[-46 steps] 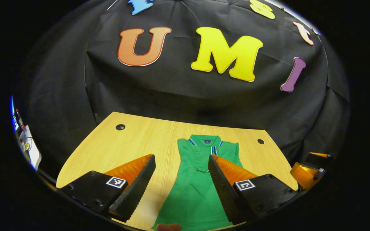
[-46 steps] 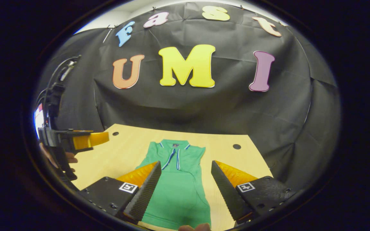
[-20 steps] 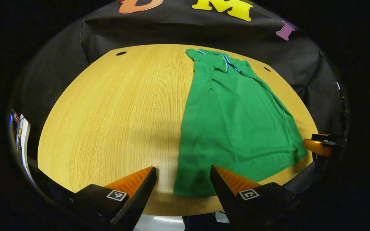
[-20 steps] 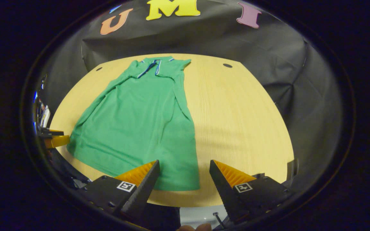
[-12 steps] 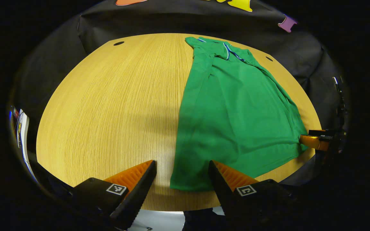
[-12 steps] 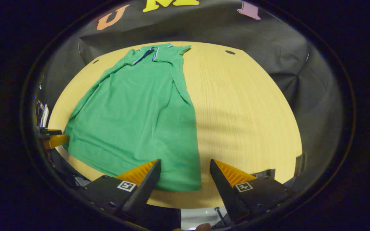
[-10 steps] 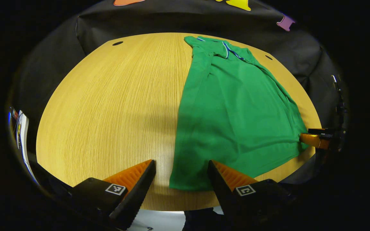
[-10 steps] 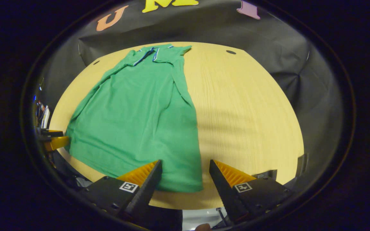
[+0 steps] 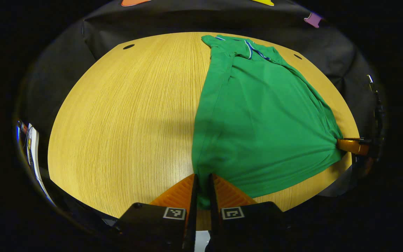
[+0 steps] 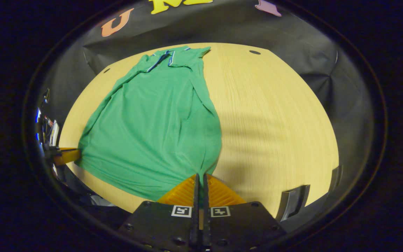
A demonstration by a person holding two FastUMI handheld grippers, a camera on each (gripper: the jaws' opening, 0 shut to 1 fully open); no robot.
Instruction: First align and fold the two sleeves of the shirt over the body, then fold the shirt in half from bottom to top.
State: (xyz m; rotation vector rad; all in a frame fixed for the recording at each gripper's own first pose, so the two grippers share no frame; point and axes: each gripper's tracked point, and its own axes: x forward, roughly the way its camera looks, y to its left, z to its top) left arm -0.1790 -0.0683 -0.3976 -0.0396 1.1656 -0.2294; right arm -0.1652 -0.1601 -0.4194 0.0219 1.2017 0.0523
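1. Left gripper (image 9: 201, 182), left gripper view: fingers closed to a narrow slit, clamped on the near-left hem corner of the green polo shirt (image 9: 257, 115). Fabric sits between both fingers, at the near edge of the table (image 9: 124, 115).
2. Shirt lies flat on the wooden table, collar (image 9: 247, 52) at the far end, hem towards the near edge. In the left gripper view it covers the right half of the tabletop; bare wood to its left.
3. Both sleeves look already folded in over the body, so the outline is a long narrow panel. Fold lines run down each long side.
4. Right gripper (image 10: 200, 182), right gripper view: fingers pinched nearly together on the near-right hem corner of the shirt (image 10: 156, 119). Cloth puckers into tension creases at the grip.
5. The other gripper shows at the edge of each view, touching the opposite hem corner: right gripper (image 9: 352, 146) in the left gripper view, left gripper (image 10: 65, 155) in the right gripper view.
6. Two cable holes (image 9: 128, 46) sit near the table's far corners.
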